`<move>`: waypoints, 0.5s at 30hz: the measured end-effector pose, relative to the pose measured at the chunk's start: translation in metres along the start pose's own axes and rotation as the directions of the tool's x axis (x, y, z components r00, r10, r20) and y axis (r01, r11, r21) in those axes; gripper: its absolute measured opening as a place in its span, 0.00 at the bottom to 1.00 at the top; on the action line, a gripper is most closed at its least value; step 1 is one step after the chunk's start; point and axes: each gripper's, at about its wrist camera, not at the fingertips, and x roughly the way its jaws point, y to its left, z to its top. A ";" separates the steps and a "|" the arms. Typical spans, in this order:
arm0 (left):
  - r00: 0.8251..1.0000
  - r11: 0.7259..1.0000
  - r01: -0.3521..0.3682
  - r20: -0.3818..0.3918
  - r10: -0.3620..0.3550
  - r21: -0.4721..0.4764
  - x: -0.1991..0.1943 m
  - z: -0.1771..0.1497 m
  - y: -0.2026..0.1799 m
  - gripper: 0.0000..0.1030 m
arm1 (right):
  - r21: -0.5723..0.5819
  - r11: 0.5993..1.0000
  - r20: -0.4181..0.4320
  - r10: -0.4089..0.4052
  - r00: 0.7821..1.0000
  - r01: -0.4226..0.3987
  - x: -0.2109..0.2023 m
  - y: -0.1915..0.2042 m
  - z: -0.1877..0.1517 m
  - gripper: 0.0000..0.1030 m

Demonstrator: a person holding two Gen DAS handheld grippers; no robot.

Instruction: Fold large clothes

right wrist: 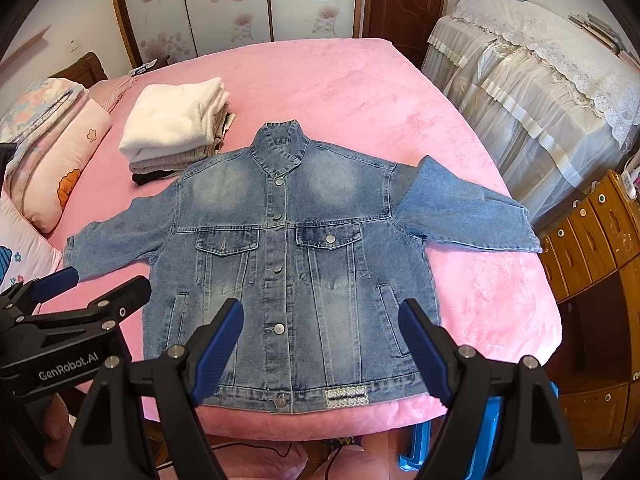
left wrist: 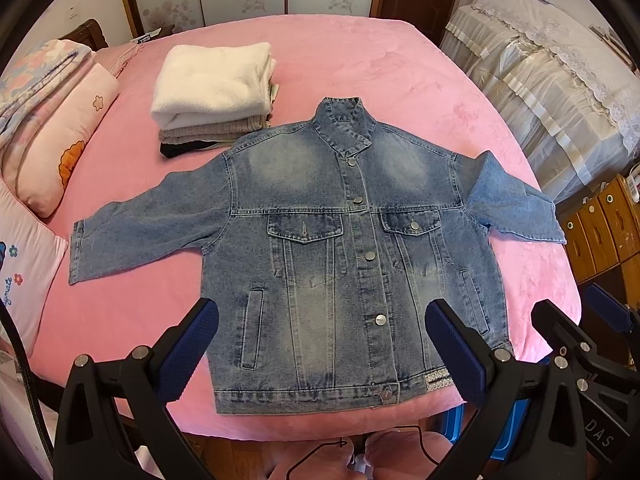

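You have the denim jacket (left wrist: 344, 248) spread flat, buttoned, on the pink bed (left wrist: 380, 64), with a stack of folded clothes (left wrist: 212, 96) beyond its shoulder. Your left gripper (left wrist: 322, 344) and right gripper (right wrist: 320, 344) hover over its hem, fingers spread wide, holding nothing

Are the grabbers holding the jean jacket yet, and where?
No, nothing is held. The left gripper and right gripper both hover with jaws wide open above the denim jacket, which lies flat.
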 end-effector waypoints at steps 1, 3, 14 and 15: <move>1.000 1.000 -0.002 0.000 0.002 -0.002 0.000 0.000 -0.001 1.00 | 0.000 1.000 0.000 -0.001 1.000 0.001 0.000 0.001 0.000 0.78; 1.000 1.000 -0.002 0.000 0.002 -0.001 0.000 0.000 -0.002 1.00 | 0.004 1.000 0.000 -0.002 1.000 0.002 -0.001 0.002 0.000 0.78; 1.000 0.999 0.023 -0.004 -0.023 0.030 0.000 0.003 0.003 1.00 | 0.033 0.999 0.009 -0.011 1.000 0.011 -0.006 0.004 -0.009 0.78; 1.000 0.999 0.024 -0.002 -0.023 0.032 -0.001 0.003 0.003 1.00 | 0.035 0.999 0.010 -0.012 1.000 0.012 -0.007 0.005 -0.009 0.78</move>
